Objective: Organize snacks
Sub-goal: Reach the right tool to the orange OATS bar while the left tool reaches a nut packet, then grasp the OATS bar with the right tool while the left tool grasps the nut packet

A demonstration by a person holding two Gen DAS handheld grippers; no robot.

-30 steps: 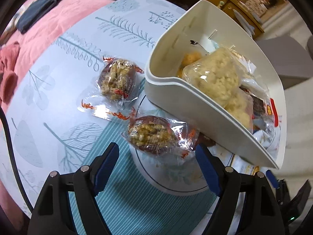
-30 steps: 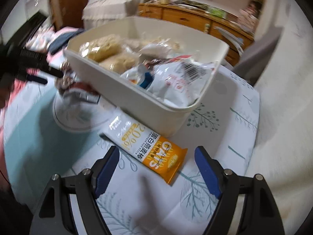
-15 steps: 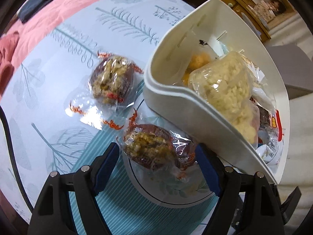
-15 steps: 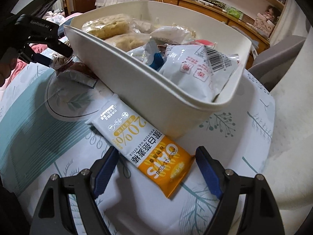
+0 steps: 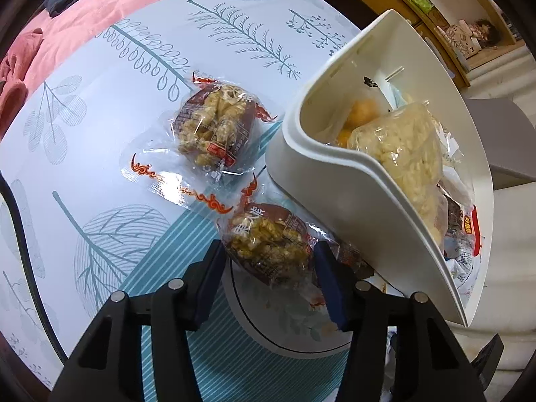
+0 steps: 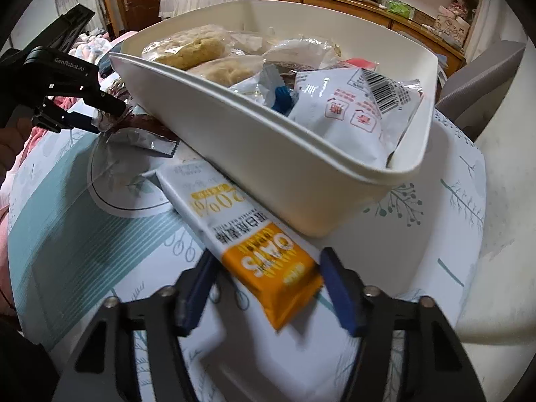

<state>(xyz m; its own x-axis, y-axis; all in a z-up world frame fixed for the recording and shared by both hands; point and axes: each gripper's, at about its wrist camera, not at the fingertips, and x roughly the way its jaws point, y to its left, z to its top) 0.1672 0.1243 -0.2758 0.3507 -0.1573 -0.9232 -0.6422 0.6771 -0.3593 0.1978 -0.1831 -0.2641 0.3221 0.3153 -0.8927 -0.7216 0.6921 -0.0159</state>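
A white bin (image 5: pixel 351 201) full of wrapped snacks stands on the patterned tablecloth. My left gripper (image 5: pixel 269 274) points down over a walnut snack packet (image 5: pixel 268 248). Its jaws are closing, and both blue pads touch the wrapper. A second walnut packet (image 5: pixel 214 134) lies farther out, beside the bin. My right gripper (image 6: pixel 264 288) straddles the orange end of an oats bar (image 6: pixel 254 251) that lies against the bin (image 6: pixel 301 174). Its jaws are closing too: the right pad is at the bar's edge, while a gap shows at the left pad. The left gripper (image 6: pixel 97 114) also shows in the right wrist view.
Pink bedding (image 5: pixel 100 6) lies beyond the table's far left edge. A wooden cabinet (image 6: pixel 368 10) runs along the back wall, and a grey chair (image 6: pixel 479 80) stands right of the table. A round printed ring (image 6: pixel 127 184) marks the cloth between the two grippers.
Both grippers sank toward the table and narrowed their jaws. The walnut packet and the oats bar now sit between the pads instead of ahead of them.
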